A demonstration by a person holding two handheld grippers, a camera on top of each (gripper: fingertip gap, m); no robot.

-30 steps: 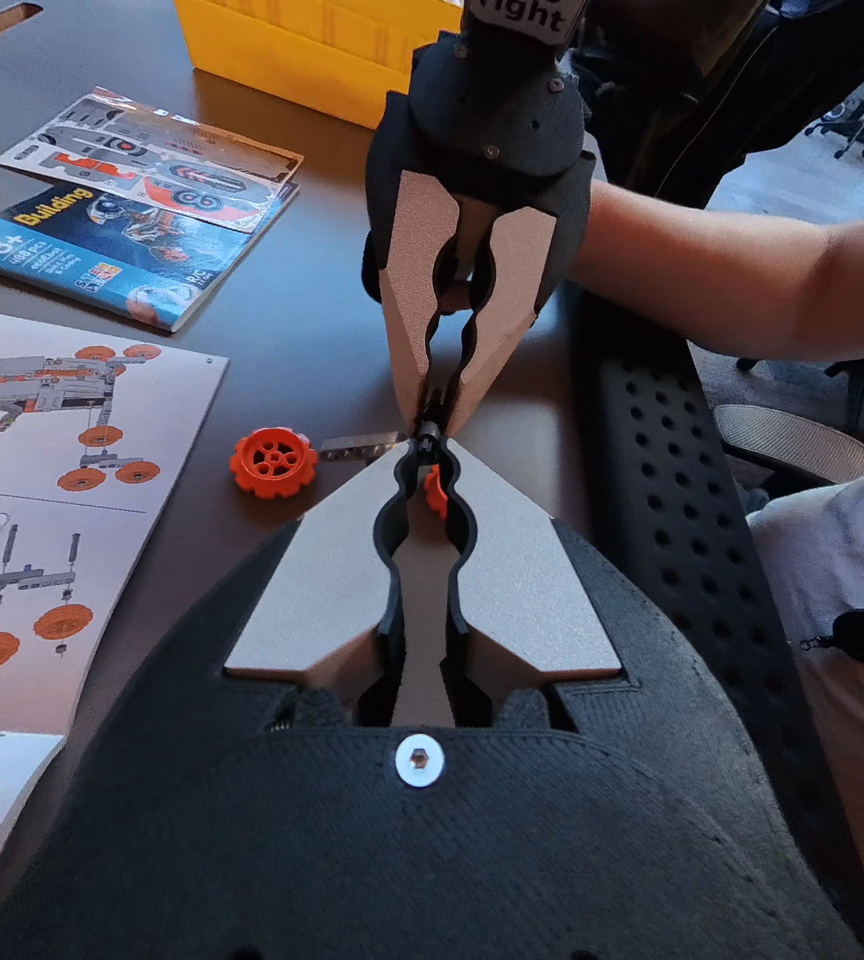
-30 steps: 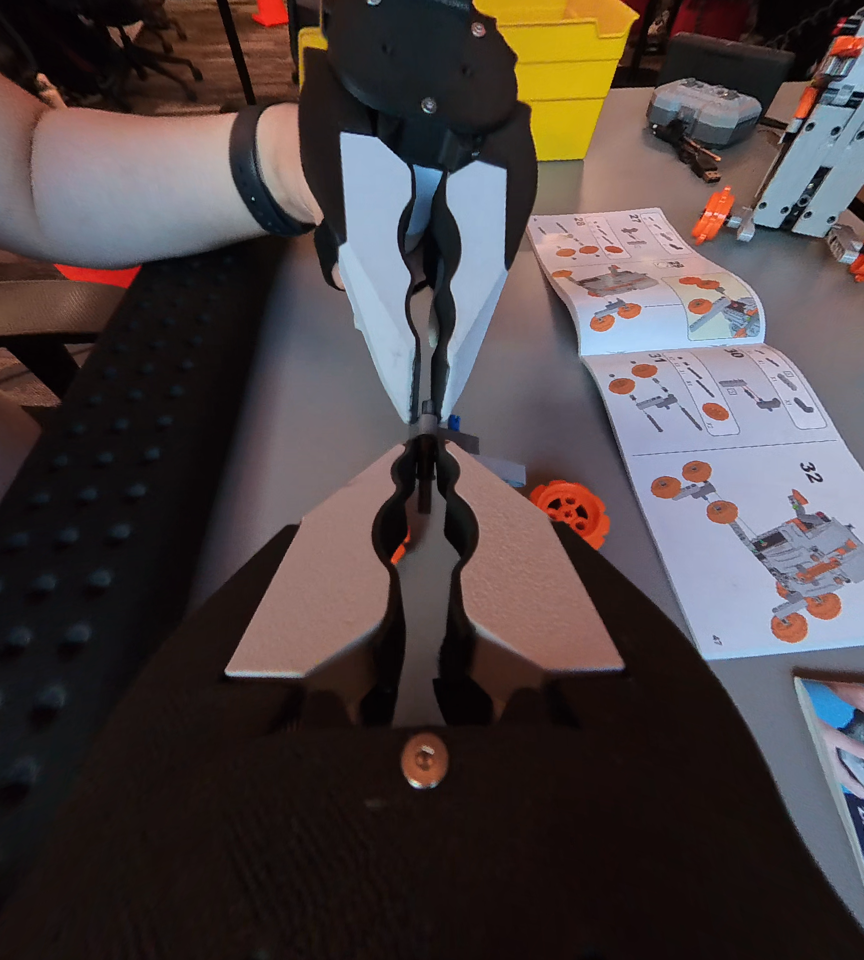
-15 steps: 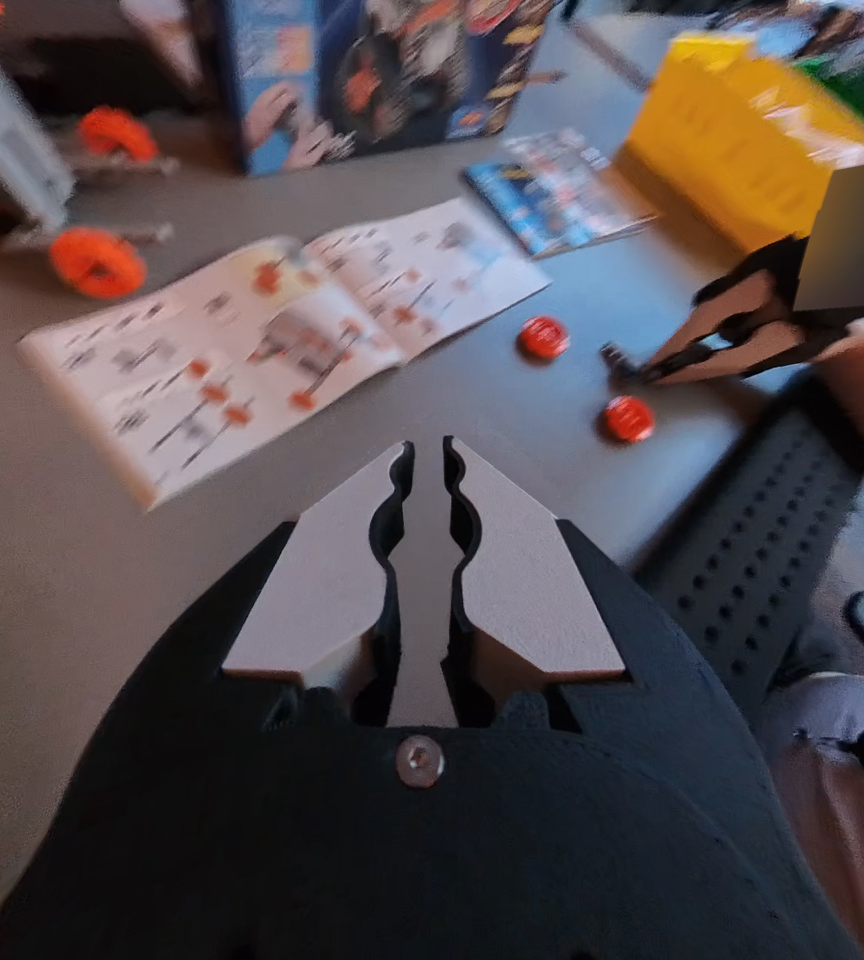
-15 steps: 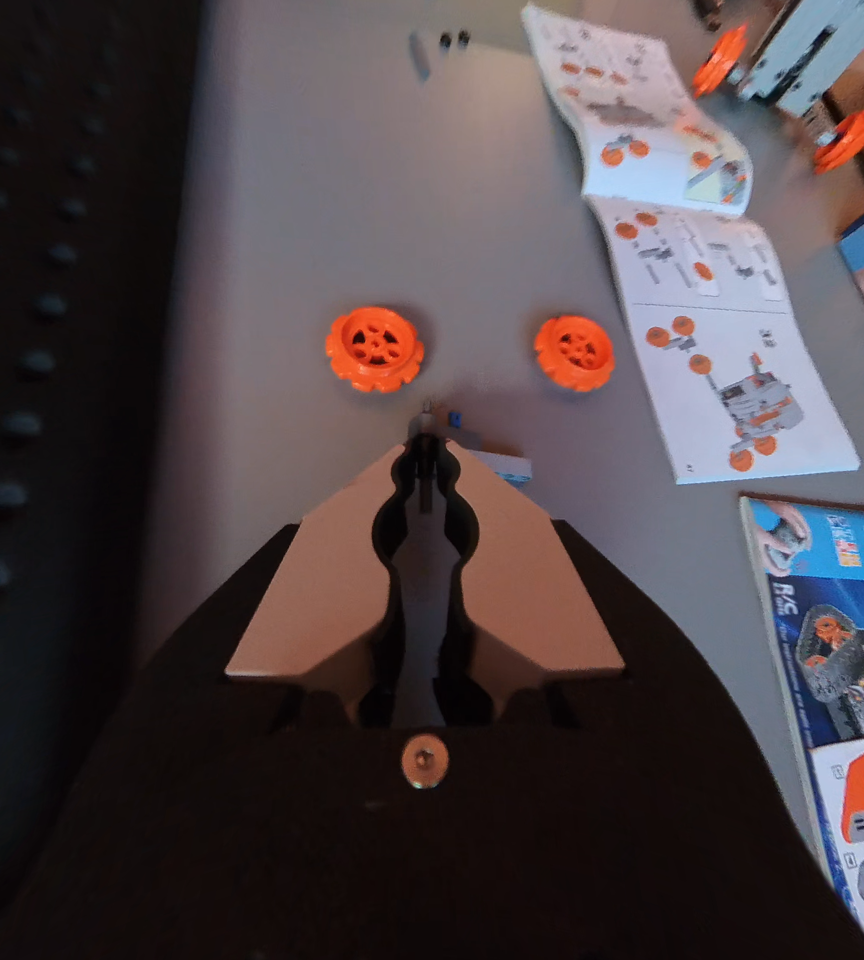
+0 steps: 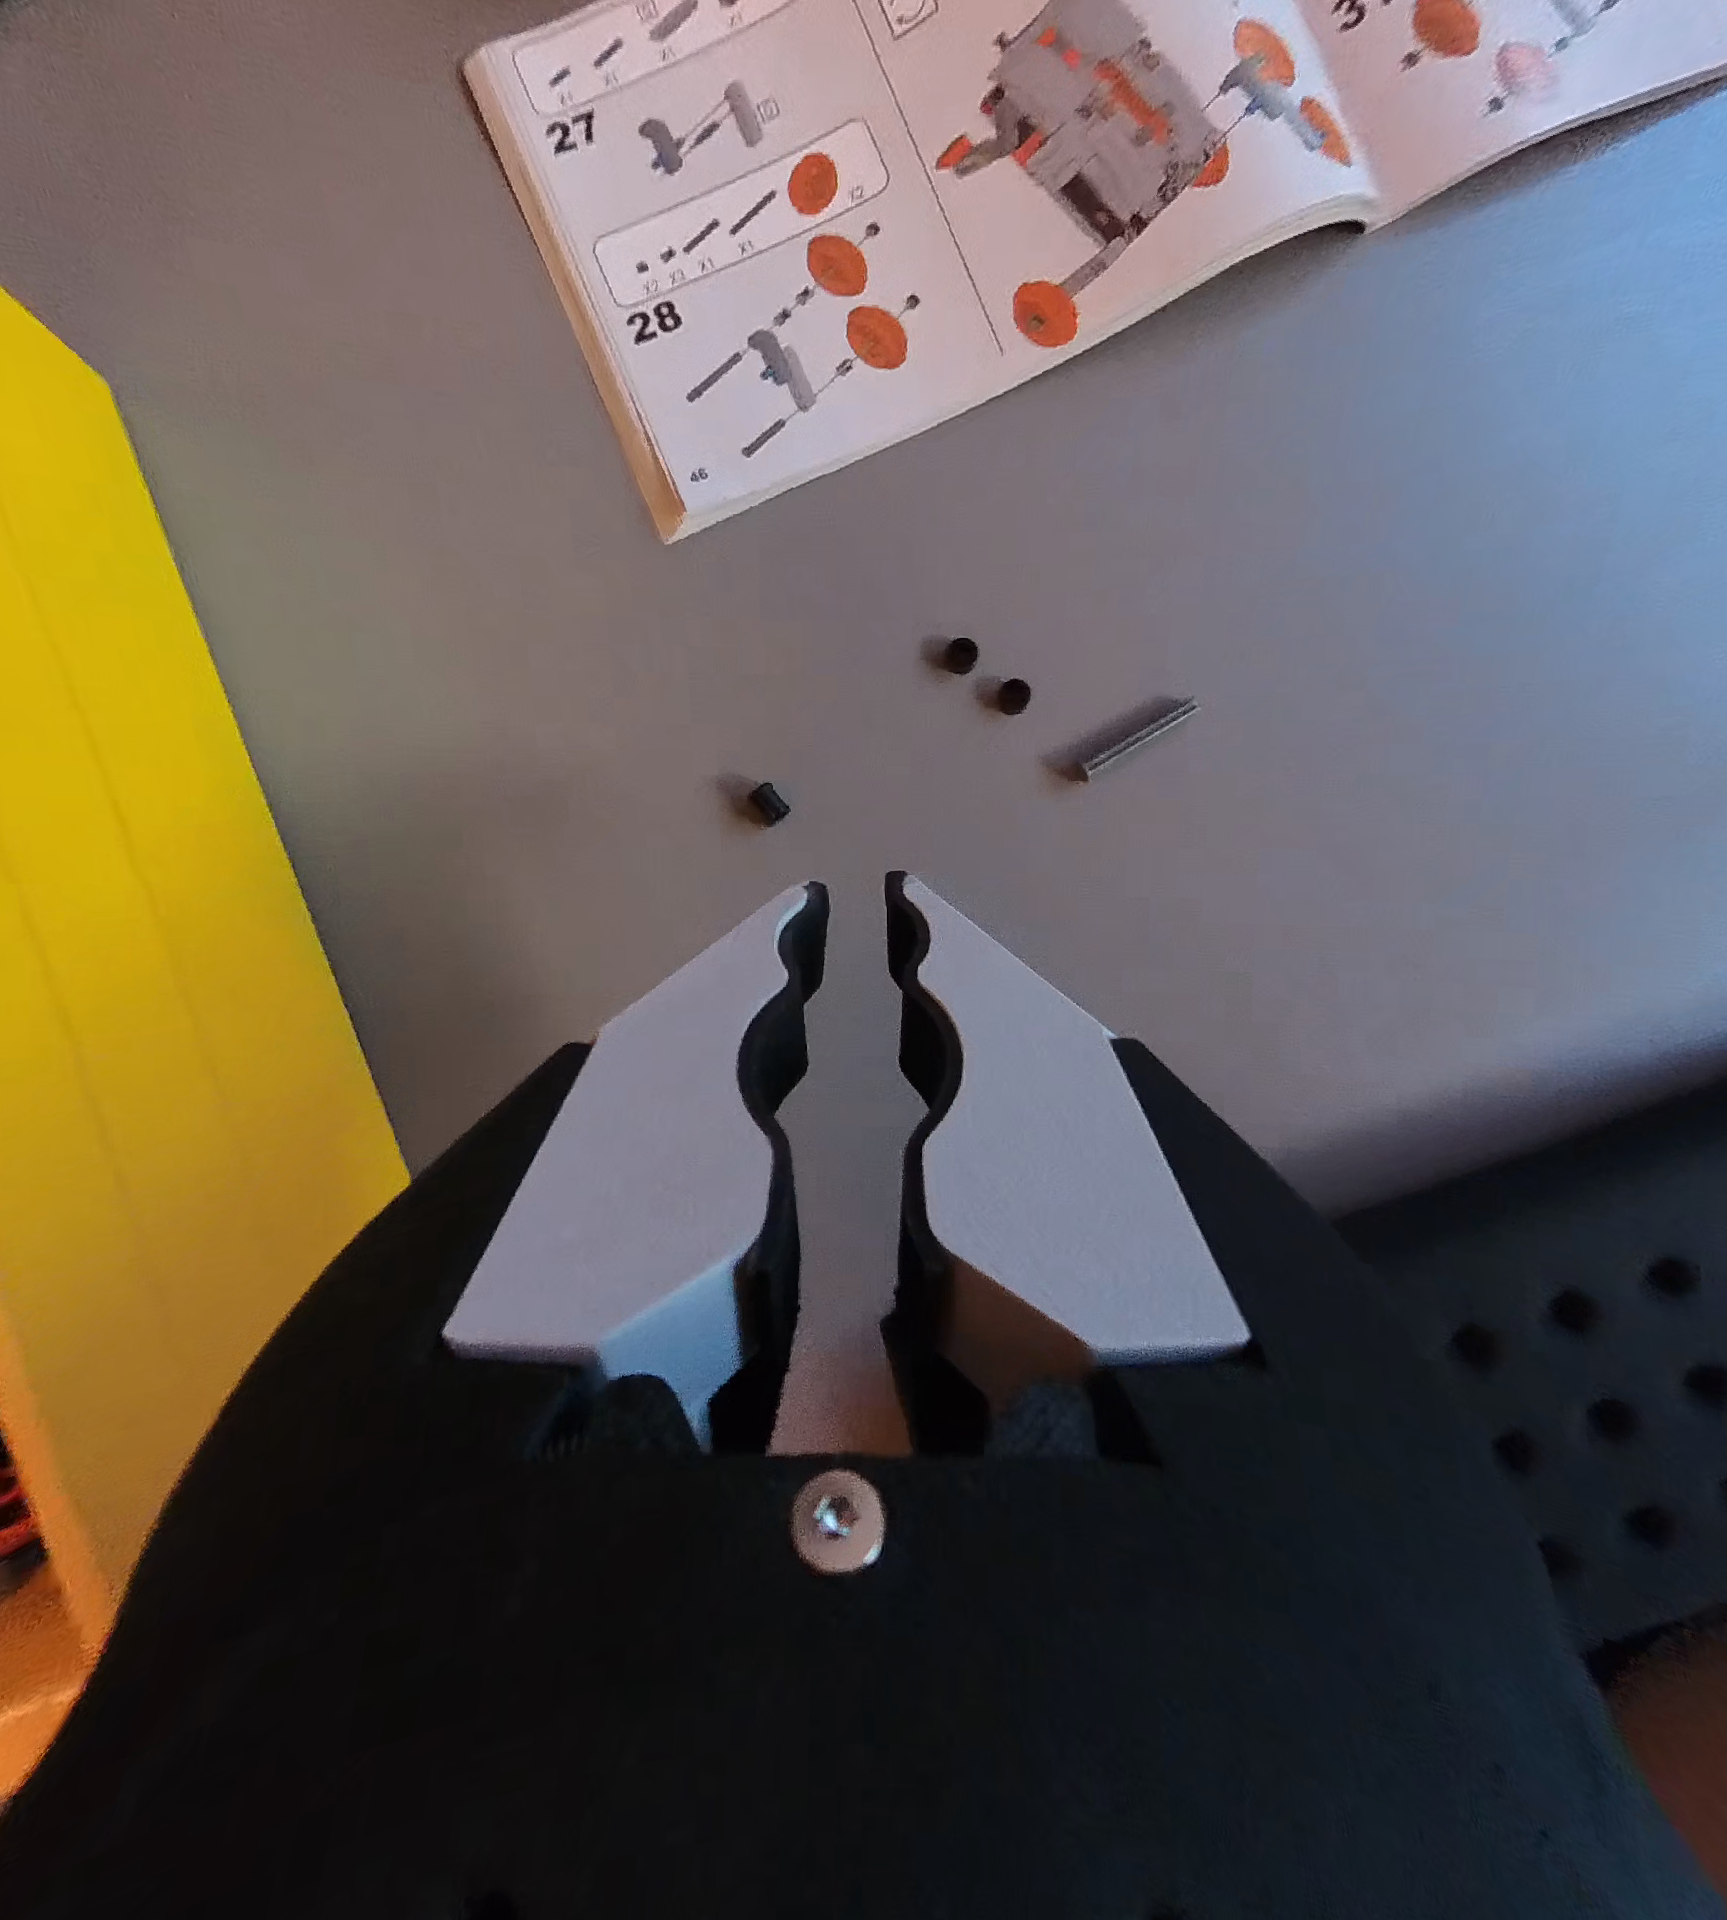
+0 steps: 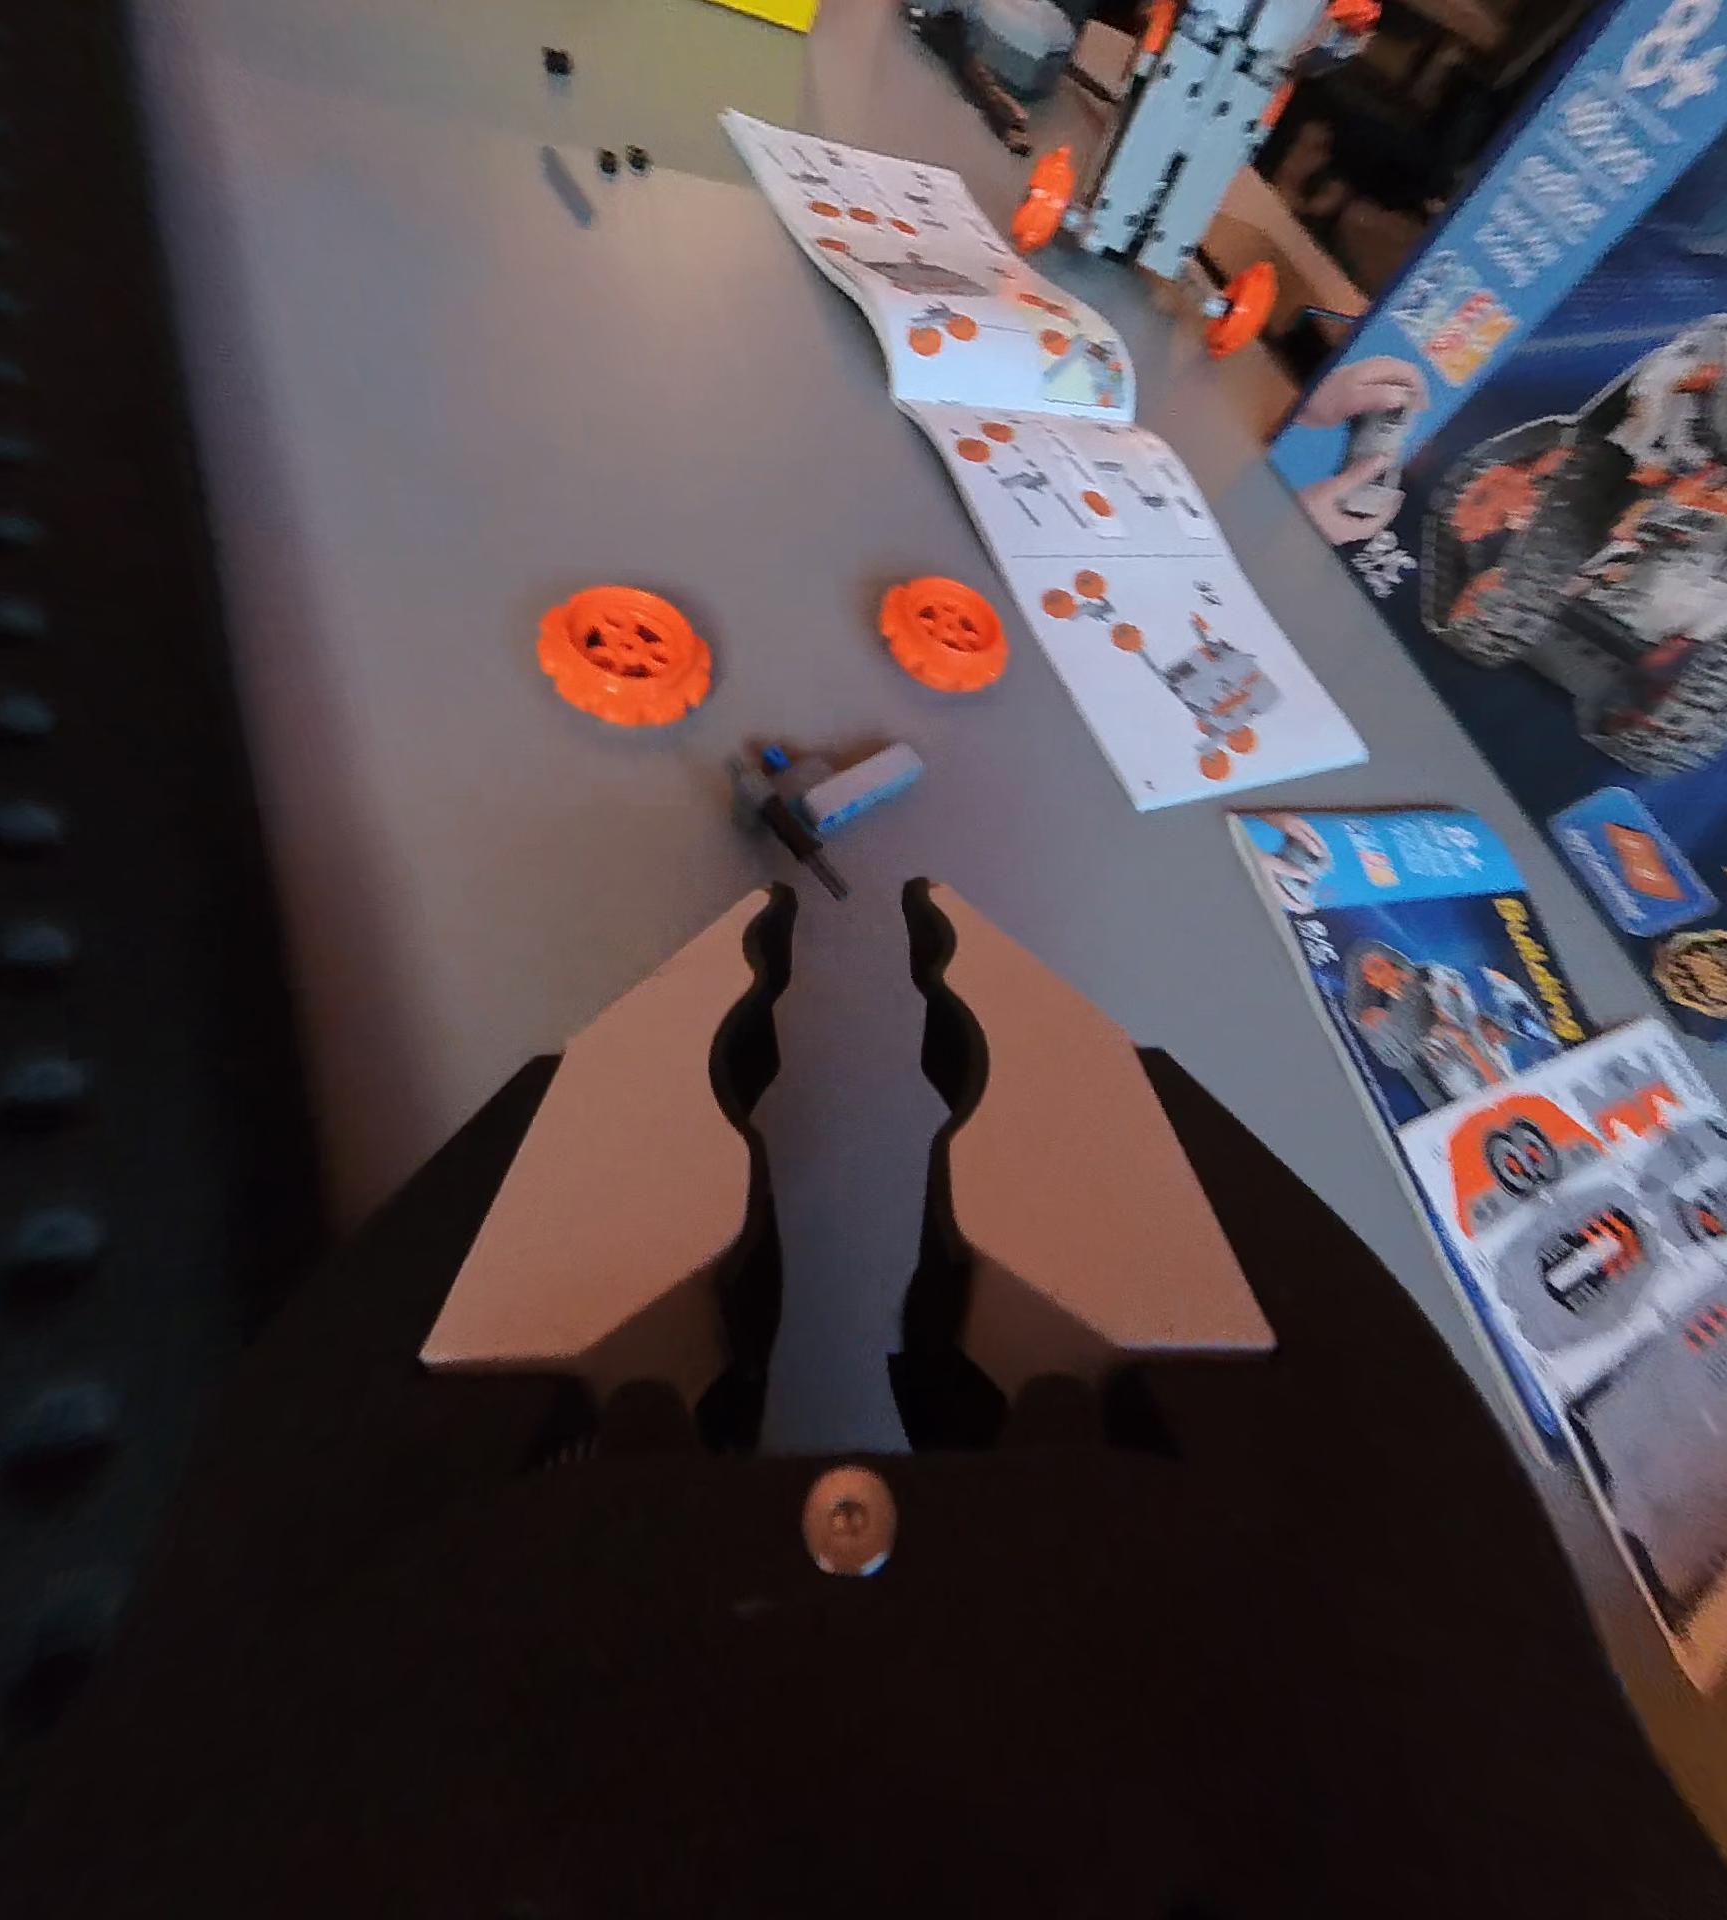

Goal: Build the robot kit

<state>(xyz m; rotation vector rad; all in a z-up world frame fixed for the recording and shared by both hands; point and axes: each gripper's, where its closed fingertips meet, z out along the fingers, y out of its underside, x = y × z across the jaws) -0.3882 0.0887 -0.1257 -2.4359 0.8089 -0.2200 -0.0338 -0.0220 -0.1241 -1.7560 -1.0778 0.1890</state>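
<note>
A grey table (image 5: 443,644) carries a yellow bin (image 5: 59,831) at the left and an open instruction booklet (image 5: 838,260). The left gripper (image 5: 854,883) is parted and empty, hanging just short of a small black peg (image 5: 765,802); two more pegs (image 5: 984,675) and a grey rod (image 5: 1129,738) lie near.

The right gripper (image 6: 846,891) is also released, empty, just behind a small part, apparently grey and blue (image 6: 817,795). Two orange wheels (image 6: 623,652) lie beyond it.
</note>
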